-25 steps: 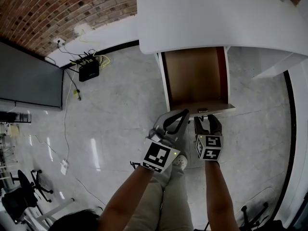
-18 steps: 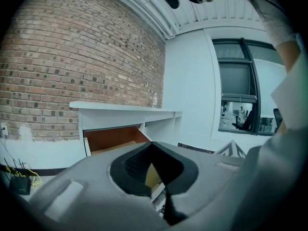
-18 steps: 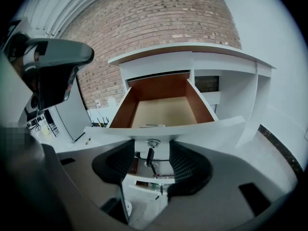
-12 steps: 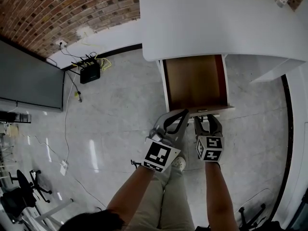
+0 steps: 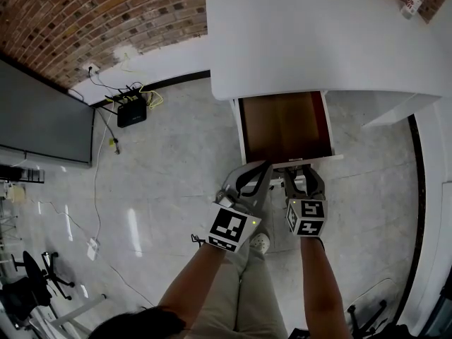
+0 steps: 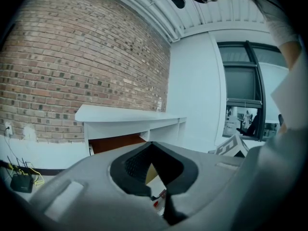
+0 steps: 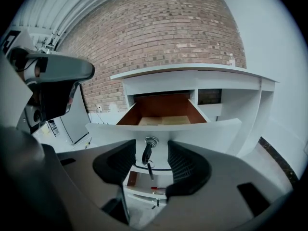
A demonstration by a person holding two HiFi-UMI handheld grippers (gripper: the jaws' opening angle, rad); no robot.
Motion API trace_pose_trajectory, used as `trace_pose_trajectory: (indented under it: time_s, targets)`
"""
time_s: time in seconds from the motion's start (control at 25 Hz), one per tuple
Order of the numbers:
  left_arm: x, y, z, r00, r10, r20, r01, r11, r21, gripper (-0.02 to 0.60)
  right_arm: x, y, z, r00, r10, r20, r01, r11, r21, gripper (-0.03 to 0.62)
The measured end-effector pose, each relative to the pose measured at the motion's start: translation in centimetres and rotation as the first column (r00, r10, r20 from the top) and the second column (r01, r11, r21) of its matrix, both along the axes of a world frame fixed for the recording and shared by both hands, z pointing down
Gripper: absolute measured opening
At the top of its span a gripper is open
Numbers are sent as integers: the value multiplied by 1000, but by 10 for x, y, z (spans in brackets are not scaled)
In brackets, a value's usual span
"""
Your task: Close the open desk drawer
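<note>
We held our left tool (image 5: pixel 266 167) and right tool (image 5: pixel 299 175) side by side, tilted slightly downward. The left's jaws met at the tips; the right's, spread but just closing, flanked the key (image 7: pixel 146 154) of the half-open drawer (image 5: pixel 284 127) under the counter (image 5: pixel 311 34).

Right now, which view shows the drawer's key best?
The right gripper view: the key hangs from the lock in the drawer front, centred and close. The head view shows only a speck there; the left gripper view does not show it.
</note>
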State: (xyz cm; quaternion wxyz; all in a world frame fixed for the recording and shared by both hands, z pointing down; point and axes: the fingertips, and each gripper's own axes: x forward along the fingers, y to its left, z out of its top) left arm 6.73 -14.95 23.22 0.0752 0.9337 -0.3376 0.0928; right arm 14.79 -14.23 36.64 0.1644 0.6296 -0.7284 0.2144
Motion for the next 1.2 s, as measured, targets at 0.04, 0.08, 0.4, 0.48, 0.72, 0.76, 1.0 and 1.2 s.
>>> trace_pose_trajectory:
  time_s: [0.04,0.08,0.4,0.48,0.72,0.76,1.0,1.2]
  targets:
    - [-1,-1,-1,1000,-3,-2,3,1000,-1,4,0,-2,-3,1000,0,-2,0,1000,7,216]
    - [-2,-1,-2,1000,-5,-4,5,1000,-2,4,0,-4,-7,1000,1,-5,-1,1000,14,216]
    - [-8,-4,-5,1000,-21,-11,21,1000,-12,5,6,-19,-22,1000,22,-19,-22,999,33,209]
    - [-10,-6,-3,1000,-24,-9,23,1000,-15,4,6,-20,-22,999,27,-21,-26,999,38,209]
    - [-16,-10,8,999,-32,4,32,999,-30,3,6,-22,-22,999,29,-19,-28,999,46,209]
    - [-16,-10,9,999,-33,4,33,999,-32,3,7,-23,-22,999,31,-17,-30,999,45,210]
    - [-15,-11,16,999,-32,3,32,999,-43,5,5,-34,-22,999,34,-10,-34,998,47,210]
    - [-18,-17,22,999,-40,6,40,998,-52,5,0,-55,-21,999,39,-3,-39,998,45,210]
